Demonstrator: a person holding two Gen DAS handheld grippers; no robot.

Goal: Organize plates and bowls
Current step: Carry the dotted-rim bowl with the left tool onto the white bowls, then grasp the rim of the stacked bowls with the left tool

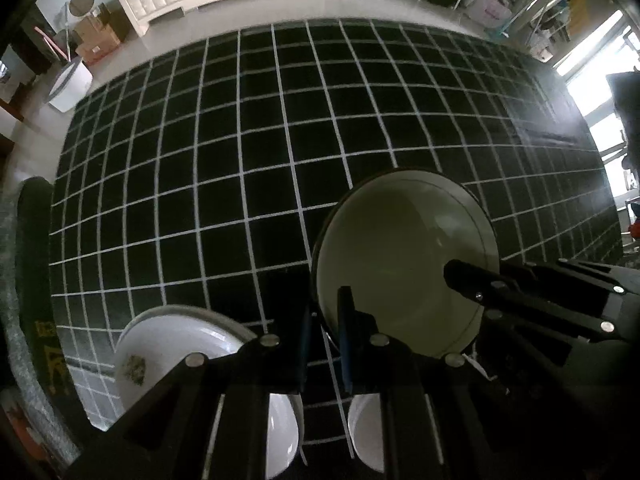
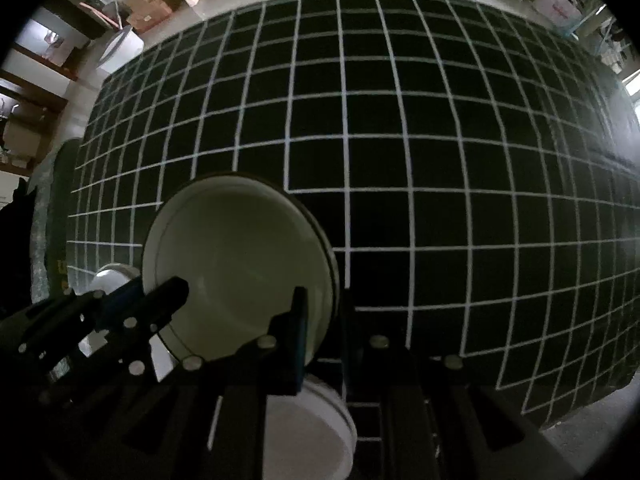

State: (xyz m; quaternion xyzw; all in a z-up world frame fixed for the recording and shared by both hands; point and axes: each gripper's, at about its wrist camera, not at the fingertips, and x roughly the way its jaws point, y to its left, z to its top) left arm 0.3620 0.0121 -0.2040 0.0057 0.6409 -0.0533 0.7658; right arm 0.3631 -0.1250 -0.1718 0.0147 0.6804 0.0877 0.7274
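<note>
Left wrist view: both grippers pinch one plate (image 1: pixel 404 264) by opposite rims.
Left gripper (image 1: pixel 325 336) and right gripper (image 2: pixel 320 332) grip narrowly; the plate looks stiff, smooth, breakable.

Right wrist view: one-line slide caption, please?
Both grippers pinch opposite rims of a white plate above the grid mat.

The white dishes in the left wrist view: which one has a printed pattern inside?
The bowl at the lower left; a dark speckled motif marks its inside. The held plate is plain.
</note>
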